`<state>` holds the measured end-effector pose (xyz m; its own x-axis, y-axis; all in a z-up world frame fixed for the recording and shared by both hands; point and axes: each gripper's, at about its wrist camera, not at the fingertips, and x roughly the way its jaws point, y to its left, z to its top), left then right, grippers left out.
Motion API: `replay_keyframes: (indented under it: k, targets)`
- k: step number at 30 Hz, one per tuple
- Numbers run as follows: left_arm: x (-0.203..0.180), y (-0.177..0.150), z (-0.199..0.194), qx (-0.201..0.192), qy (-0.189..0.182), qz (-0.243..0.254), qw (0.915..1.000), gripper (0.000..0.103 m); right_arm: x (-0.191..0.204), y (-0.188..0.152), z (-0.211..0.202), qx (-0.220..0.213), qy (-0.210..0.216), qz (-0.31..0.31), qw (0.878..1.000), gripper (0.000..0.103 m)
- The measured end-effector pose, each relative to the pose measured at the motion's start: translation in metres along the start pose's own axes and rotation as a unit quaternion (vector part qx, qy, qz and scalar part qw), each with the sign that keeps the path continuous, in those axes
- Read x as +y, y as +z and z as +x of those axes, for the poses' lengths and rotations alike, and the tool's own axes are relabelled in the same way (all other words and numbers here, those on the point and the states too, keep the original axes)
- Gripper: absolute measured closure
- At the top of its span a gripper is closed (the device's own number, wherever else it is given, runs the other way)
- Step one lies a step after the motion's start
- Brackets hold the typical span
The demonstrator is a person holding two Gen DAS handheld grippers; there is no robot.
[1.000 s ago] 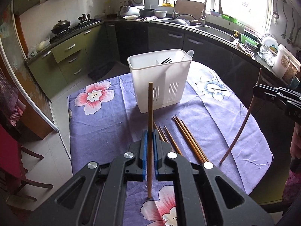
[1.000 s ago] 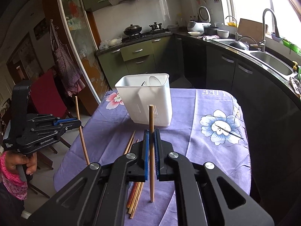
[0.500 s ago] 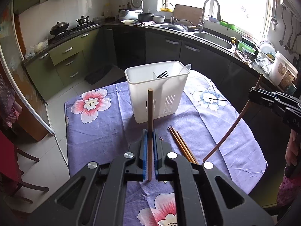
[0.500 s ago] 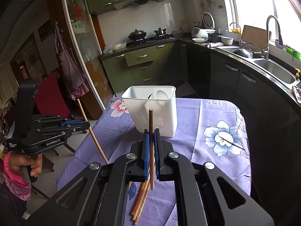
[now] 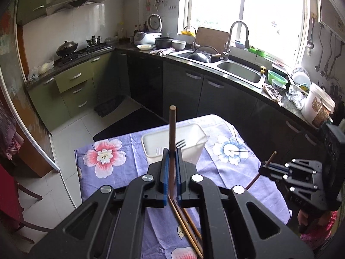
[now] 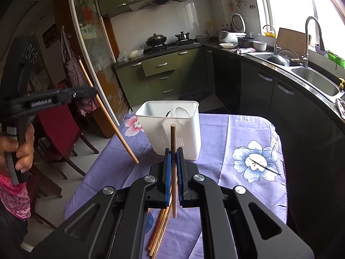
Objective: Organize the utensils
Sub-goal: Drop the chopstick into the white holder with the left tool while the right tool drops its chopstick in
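1. The left claw (image 5: 171,153) is clamped on a dark brown chopstick (image 5: 172,133), which stands upright between the blue pads (image 5: 165,172) with its top end well above them.
2. In the right wrist view the left claw (image 6: 92,92) shows at the left edge, held by a hand (image 6: 19,144); its chopstick (image 6: 107,114) slants down toward the surface edge, its lower tip in the air.
3. The right claw (image 6: 173,157) is clamped on a lighter chopstick (image 6: 173,172), upright, with its lower end hanging free above the cloth.
4. In the left wrist view the right claw (image 5: 264,169) shows at the right, with its chopstick (image 5: 270,158) tilted through it.
5. A white plastic bin (image 6: 172,129) stands on the surface, which is covered by a purple flowered cloth (image 6: 237,142). A fork (image 5: 180,144) and a spoon (image 6: 182,112) sit inside the bin.
6. More chopsticks (image 6: 160,228) lie loose on the cloth, near the claws and on the near side of the bin.
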<state>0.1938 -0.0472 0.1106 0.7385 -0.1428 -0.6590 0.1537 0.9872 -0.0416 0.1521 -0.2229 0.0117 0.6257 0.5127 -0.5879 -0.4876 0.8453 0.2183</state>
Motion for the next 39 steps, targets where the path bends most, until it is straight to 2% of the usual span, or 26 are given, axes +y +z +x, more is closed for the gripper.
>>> replay_keyframes:
  k: [5,11,17,22,30,37,39]
  targets:
    - [0.001,0.035,-0.013,-0.043,0.012,-0.006,0.999,0.097,-0.001,0.007,-0.007,-0.009,-0.001,-0.001,1.0,0.097]
    - [0.005,0.062,-0.007,-0.067,0.021,-0.018,0.9974,0.097,-0.004,0.015,-0.016,-0.017,-0.004,-0.004,1.0,0.097]
    - [0.012,0.068,0.01,-0.062,0.012,-0.03,0.9975,0.097,-0.005,0.017,-0.02,-0.016,-0.008,-0.005,1.0,0.097]
    - [0.013,0.074,0.003,-0.065,0.007,-0.026,0.9975,0.097,-0.005,0.02,-0.014,-0.011,-0.009,-0.003,1.0,0.097]
    - [0.01,0.081,0.007,-0.075,0.029,-0.013,0.9967,0.097,-0.002,0.03,-0.014,-0.017,-0.008,-0.005,1.0,0.097]
    - [0.011,0.068,0.052,-0.032,0.035,-0.01,0.9988,0.097,-0.002,0.06,-0.036,-0.054,-0.022,-0.007,0.998,0.097]
    - [0.012,0.061,0.064,-0.021,0.036,-0.01,0.9991,0.093,-0.002,0.076,-0.045,-0.07,-0.025,-0.008,0.997,0.097]
